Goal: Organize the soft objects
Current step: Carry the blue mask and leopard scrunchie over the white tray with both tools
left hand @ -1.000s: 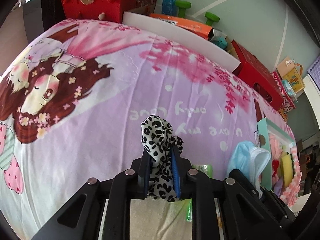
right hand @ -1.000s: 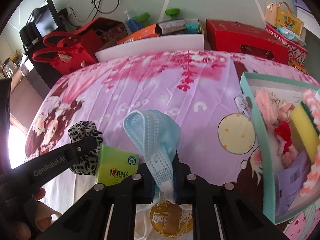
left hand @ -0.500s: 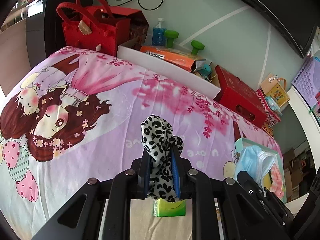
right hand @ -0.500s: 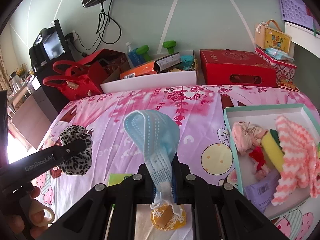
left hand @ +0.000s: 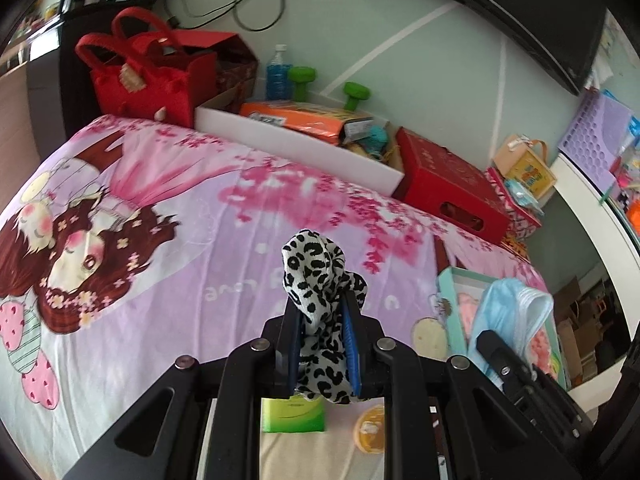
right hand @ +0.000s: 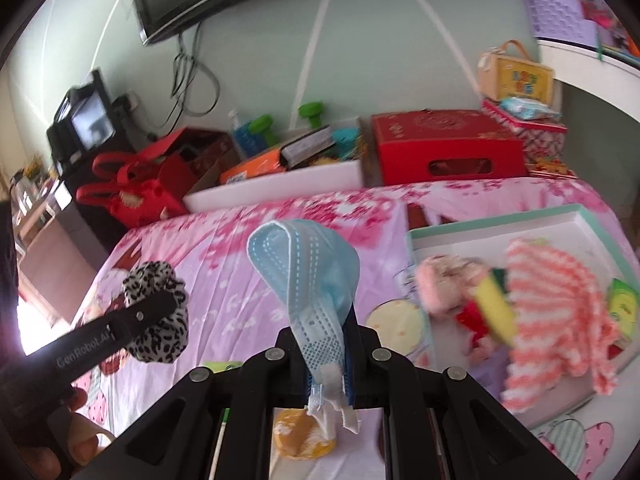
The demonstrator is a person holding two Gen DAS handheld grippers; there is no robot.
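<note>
Left wrist: scrunchie (left hand: pixel 320 300) between tongs (left hand: pixel 323 344).

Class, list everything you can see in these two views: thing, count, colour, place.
scrunchie: 1, leopard print, gripped in left tool
mask: 1, blue, gripped in right tool
tray: 1, teal rim, on bedsheet at right
knit cloth: 1, pink and white striped, in tray
sponge: 1, yellow, in tray
tissue pack: 1, green, below left tool
bedsheet: 1, pink cartoon print, covers the surface
red box: 1, red, behind bedsheet
red bag: 1, red, back left
white bin: 1, white, behind bedsheet
dumbbells: 2, green, by wall
bottle: 1, blue, by wall
left tool: 1, black, shut
right tool: 1, black, shut
</note>
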